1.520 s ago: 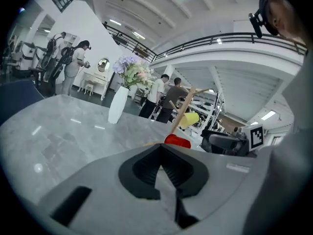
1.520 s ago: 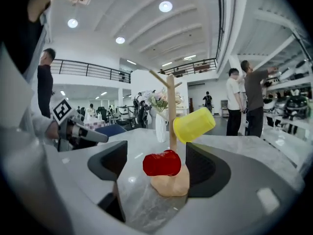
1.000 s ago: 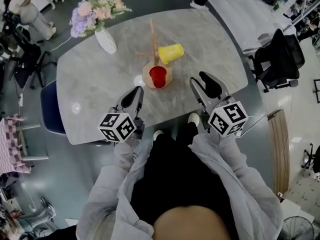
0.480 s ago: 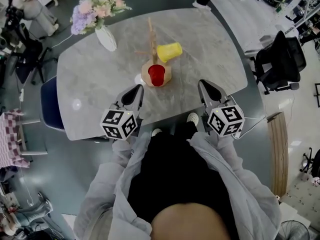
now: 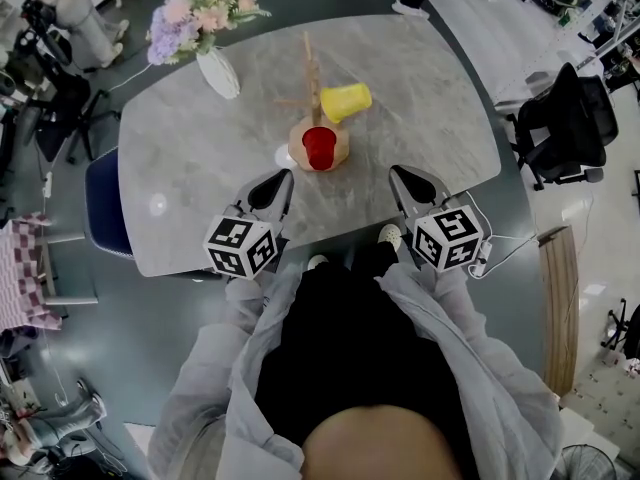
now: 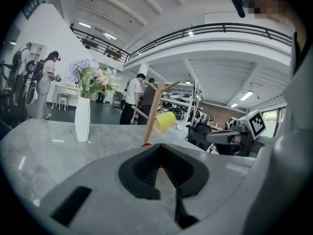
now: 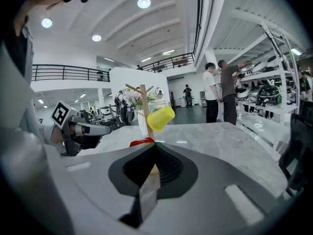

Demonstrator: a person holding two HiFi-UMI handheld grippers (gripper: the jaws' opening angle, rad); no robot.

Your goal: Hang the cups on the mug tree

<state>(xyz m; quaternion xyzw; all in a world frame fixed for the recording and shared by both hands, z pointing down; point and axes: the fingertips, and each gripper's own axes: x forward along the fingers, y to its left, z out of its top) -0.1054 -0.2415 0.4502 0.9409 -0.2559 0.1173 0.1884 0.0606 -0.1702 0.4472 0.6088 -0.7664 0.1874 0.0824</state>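
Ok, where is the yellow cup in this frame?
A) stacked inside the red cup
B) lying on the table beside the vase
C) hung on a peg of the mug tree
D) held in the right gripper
C: the yellow cup hangs tilted on a side peg of the mug tree, above its base.

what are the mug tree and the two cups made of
The mug tree looks like pale wood: matte tan pole, pegs and round base. The yellow cup and the red cup: probably plastic, uniform bright colour, smooth; glazed ceramic can't be excluded.
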